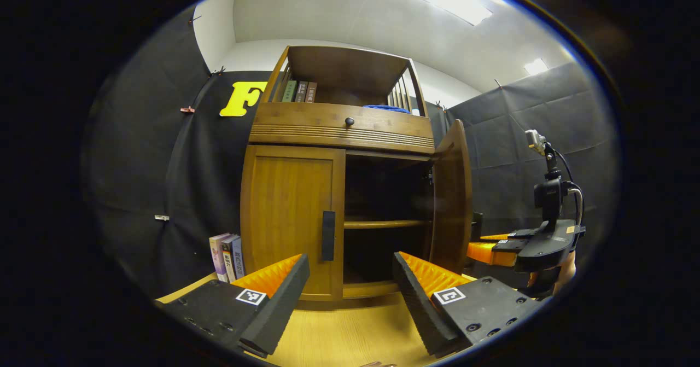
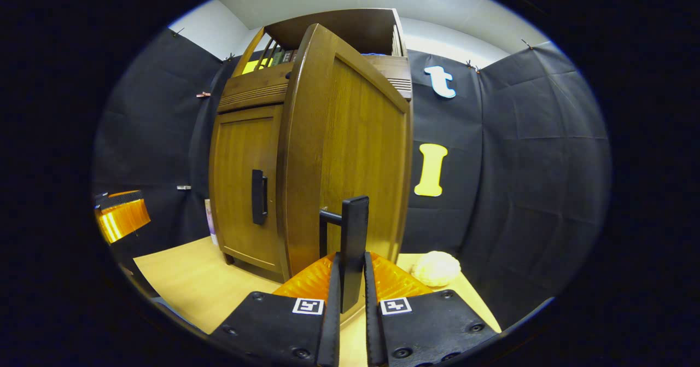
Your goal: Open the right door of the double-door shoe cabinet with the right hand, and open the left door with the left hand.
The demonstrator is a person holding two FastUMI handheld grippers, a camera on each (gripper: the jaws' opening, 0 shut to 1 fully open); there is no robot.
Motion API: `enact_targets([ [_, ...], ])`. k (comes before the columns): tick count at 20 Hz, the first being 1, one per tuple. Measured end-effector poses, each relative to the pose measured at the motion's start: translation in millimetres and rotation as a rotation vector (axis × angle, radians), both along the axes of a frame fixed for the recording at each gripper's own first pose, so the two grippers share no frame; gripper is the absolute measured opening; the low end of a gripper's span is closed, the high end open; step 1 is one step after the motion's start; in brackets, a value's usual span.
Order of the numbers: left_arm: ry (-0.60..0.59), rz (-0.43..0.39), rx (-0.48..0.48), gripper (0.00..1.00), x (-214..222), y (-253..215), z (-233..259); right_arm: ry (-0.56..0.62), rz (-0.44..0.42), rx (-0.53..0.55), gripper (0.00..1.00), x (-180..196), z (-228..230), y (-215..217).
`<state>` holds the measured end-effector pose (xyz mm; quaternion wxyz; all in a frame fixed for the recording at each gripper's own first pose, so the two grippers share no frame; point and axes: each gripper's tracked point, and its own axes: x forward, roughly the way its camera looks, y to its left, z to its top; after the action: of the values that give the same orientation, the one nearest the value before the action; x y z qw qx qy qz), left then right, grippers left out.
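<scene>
Right gripper view has the right claw (image 2: 348, 296) clamped on the right door's handle (image 2: 354, 246) at 6 o'clock, which may slip off; the left claw (image 1: 350, 290), gaping wide, could miss the left door's handle (image 1: 328, 236) at 12 o'clock.

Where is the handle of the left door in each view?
Left gripper view: the left handle is near the middle, above the left gripper.
Right gripper view: left of middle, on the closed left door.
Shared landmark: the open right door.
</scene>
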<state>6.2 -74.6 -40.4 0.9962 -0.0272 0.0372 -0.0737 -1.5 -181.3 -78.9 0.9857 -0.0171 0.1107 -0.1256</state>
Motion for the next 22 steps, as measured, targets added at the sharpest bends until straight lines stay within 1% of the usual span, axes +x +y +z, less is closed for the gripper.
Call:
enact_targets([
  [1, 0.000, -0.005, 0.003, 0.94, 1.4, -3.4, -0.7, -0.005, -0.018, -0.009, 0.21, -3.6, 2.2, -9.2],
  [2, 0.001, -0.009, 0.007, 0.95, 2.4, -6.4, -0.5, -0.008, -0.039, -0.016, 0.23, -6.6, 3.6, -17.9],
  [3, 0.001, -0.011, 0.010, 0.95, 4.3, -8.8, -1.6, -0.010, -0.059, -0.020, 0.21, -9.2, 4.5, -26.5],
  [5, 0.004, -0.017, 0.010, 0.95, 6.4, -15.2, -2.3, -0.014, -0.077, -0.010, 0.25, -16.3, 5.8, -40.3],
  [6, 0.006, -0.023, 0.010, 0.94, 6.8, -18.8, -3.6, -0.012, -0.073, 0.014, 0.18, -18.2, 4.6, -43.0],
  [8, 0.004, -0.032, 0.014, 0.94, 8.5, -25.5, -2.9, -0.002, -0.072, 0.054, 0.18, -20.3, -0.4, -51.2],
  [11, -0.002, -0.046, 0.019, 0.94, 10.8, -31.4, -4.2, -0.001, -0.088, 0.049, 0.17, -26.2, -2.3, -68.2],
  [16, 0.008, -0.059, 0.027, 0.94, 10.8, -35.0, -5.7, -0.003, -0.092, 0.071, 0.18, -32.0, 0.8, -80.7],
  [20, 0.012, -0.075, 0.028, 0.95, 14.4, -39.0, -6.9, 0.005, -0.089, 0.070, 0.18, -41.8, 2.1, -87.6],
  [22, 0.012, -0.082, 0.027, 0.94, 21.5, -47.3, -11.6, 0.013, -0.096, 0.047, 0.18, -49.3, 4.0, -93.7],
])
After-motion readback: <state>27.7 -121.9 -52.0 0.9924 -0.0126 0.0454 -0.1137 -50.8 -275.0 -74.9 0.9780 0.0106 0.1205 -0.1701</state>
